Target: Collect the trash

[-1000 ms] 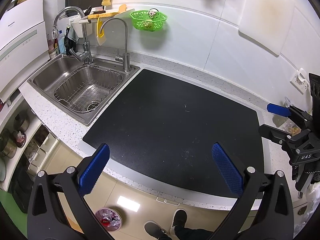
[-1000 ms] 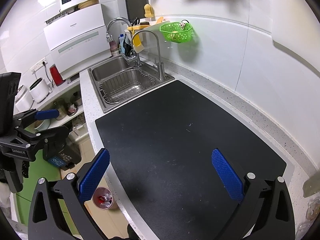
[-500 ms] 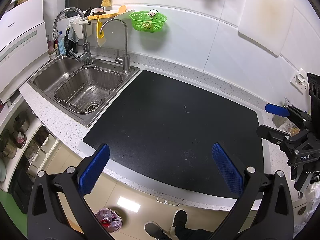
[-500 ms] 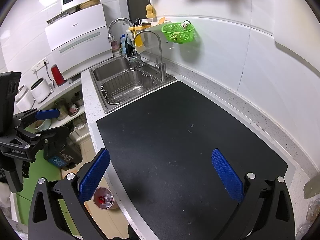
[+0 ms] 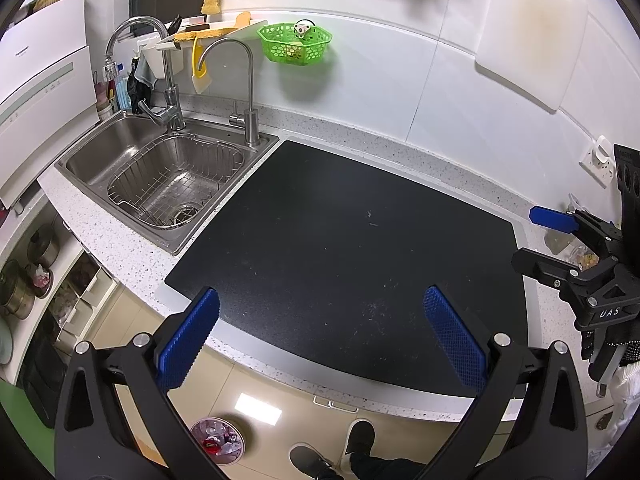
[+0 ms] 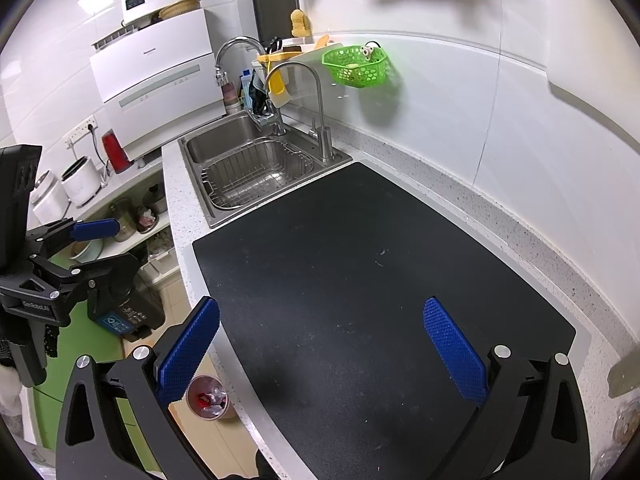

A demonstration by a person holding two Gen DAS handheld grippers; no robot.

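You held both grippers above the black rectangular countertop mat (image 5: 344,248), which served as the reference for everything else. The left gripper (image 5: 320,336) hung over the mat's near edge with its blue-padded jaws spread wide and nothing between them; the right gripper (image 6: 320,344) was over the mat's near right part, jaws equally wide and empty. In the left wrist view the right gripper (image 5: 560,240) appeared off the mat's right edge, over the speckled white counter (image 5: 132,240); in the right wrist view the left gripper (image 6: 84,248) appeared off the mat's left side, beyond the counter edge. The mat surface carried only a few pale specks and crumbs (image 5: 372,220) near its centre. The small round trash bin with crumpled red and clear scraps (image 5: 218,440) stood on the floor below the mat's near left corner, seen also in the right wrist view (image 6: 208,398). A stainless steel sink with a wire basket (image 5: 172,184) lay just left of the mat's far corner, touching its edge line. A bright green plastic wall basket (image 5: 294,42) hung on the white wall beyond the mat's far left corner. Some crinkled clear wrappers (image 5: 576,250) lay on the counter just right of the mat, partly hidden behind the right gripper. Your shoes (image 5: 332,452) showed on the floor below the mat's near edge.
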